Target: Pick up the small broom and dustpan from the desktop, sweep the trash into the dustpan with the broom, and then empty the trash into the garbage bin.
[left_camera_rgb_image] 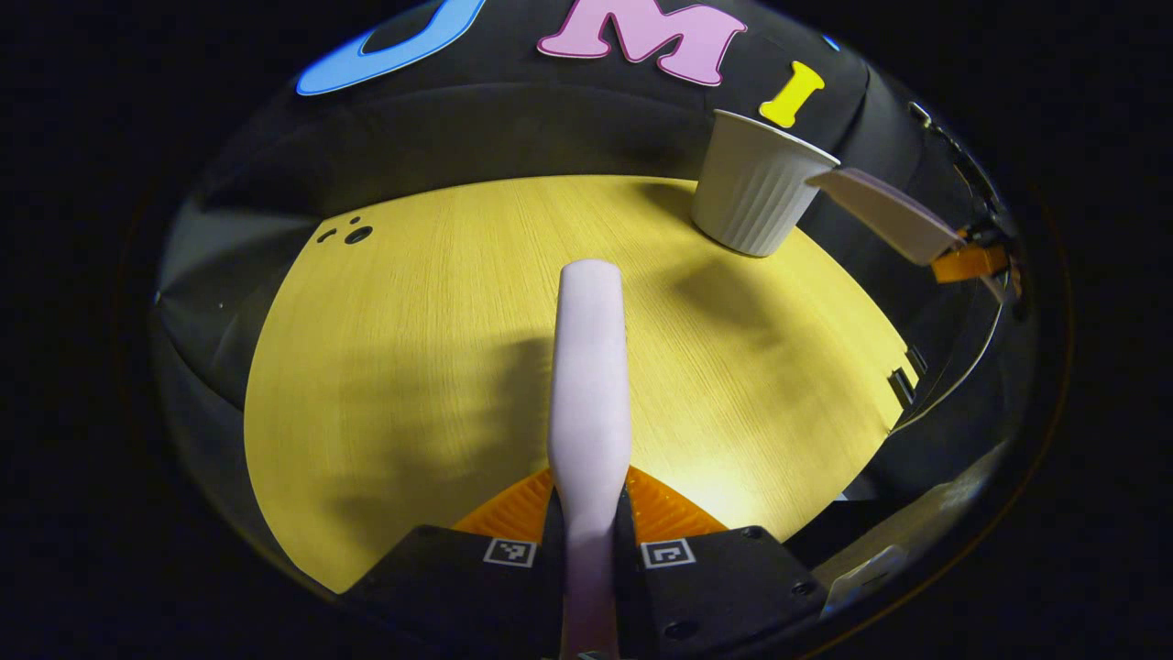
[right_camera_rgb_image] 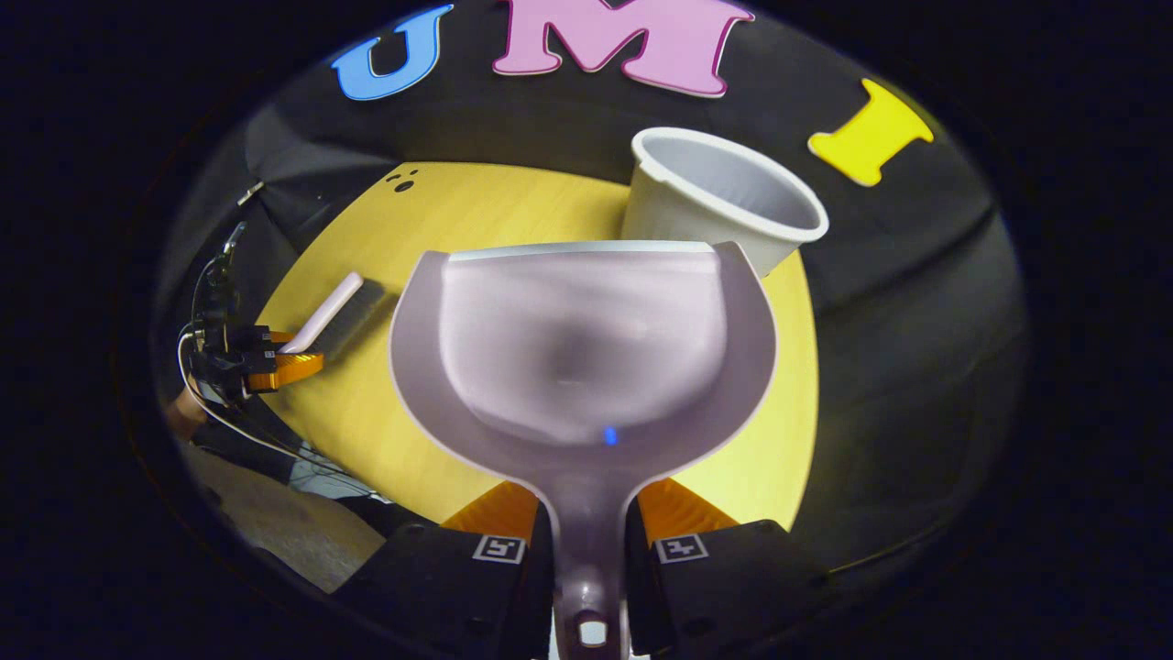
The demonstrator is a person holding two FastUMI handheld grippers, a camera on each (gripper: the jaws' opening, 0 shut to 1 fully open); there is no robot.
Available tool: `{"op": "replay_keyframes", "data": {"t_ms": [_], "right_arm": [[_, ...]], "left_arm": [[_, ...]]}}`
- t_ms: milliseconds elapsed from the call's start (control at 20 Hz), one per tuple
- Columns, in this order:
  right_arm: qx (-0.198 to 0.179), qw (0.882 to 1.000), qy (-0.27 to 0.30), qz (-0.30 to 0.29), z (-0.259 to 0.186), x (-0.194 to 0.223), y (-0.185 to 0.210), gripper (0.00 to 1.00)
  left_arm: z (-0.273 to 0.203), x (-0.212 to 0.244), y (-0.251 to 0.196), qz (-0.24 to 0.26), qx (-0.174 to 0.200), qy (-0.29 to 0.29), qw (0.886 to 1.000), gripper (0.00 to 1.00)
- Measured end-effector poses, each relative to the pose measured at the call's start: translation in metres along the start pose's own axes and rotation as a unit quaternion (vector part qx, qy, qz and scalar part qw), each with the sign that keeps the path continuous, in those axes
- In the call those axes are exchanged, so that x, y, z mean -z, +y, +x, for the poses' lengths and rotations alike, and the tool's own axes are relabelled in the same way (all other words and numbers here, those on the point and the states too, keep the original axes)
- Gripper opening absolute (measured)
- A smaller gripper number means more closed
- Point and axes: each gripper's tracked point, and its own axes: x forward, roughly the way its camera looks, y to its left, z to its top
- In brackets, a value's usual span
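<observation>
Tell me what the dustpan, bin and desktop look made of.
Dustpan: likely plastic, smooth pale moulded shell with soft sheen. Bin: probably plastic, white with ribbed sides and thin rim. Desktop: wood or wood-look laminate, yellow with fine straight grain.

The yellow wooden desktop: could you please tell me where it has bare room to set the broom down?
The yellow wooden desktop lies bare across its left and middle, from the small dark marks at its far left edge to the near edge. The far right corner is crowded: the white ribbed garbage bin stands there, with the pale dustpan held beside its rim.
</observation>
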Motion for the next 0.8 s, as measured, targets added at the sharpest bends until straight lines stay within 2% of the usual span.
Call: {"op": "replay_keyframes", "data": {"t_ms": [50, 250, 300, 400, 650, 700, 800], "right_arm": [[-0.004, 1.0, 0.005, 0.006, 0.015, 0.01, 0.012, 0.34], [-0.008, 1.0, 0.021, 0.008, 0.058, 0.044, 0.041, 0.36], [-0.003, 1.0, 0.026, 0.005, 0.064, 0.052, 0.044, 0.33], [-0.005, 0.999, 0.036, 0.005, 0.073, 0.066, 0.051, 0.36], [-0.005, 0.999, 0.039, 0.001, 0.091, 0.076, 0.061, 0.37], [-0.009, 0.999, 0.041, 0.005, 0.092, 0.077, 0.062, 0.4], [-0.019, 0.999, 0.046, 0.011, 0.095, 0.079, 0.062, 0.37]], "left_arm": [[0.001, 0.001, 0.002, 0.005, -0.005, 0.0, 1.0, 0.27], [0.012, 0.004, 0.007, 0.017, -0.02, 0.009, 1.0, 0.27], [0.017, 0.004, 0.009, 0.019, -0.025, 0.012, 0.999, 0.26], [0.033, -0.002, 0.014, 0.02, -0.036, 0.016, 0.999, 0.27], [0.051, 0.006, 0.019, 0.017, -0.053, 0.035, 0.998, 0.27], [0.054, 0.006, 0.019, 0.02, -0.057, 0.037, 0.997, 0.27], [0.061, 0.013, 0.026, 0.023, -0.062, 0.045, 0.997, 0.28]]}}
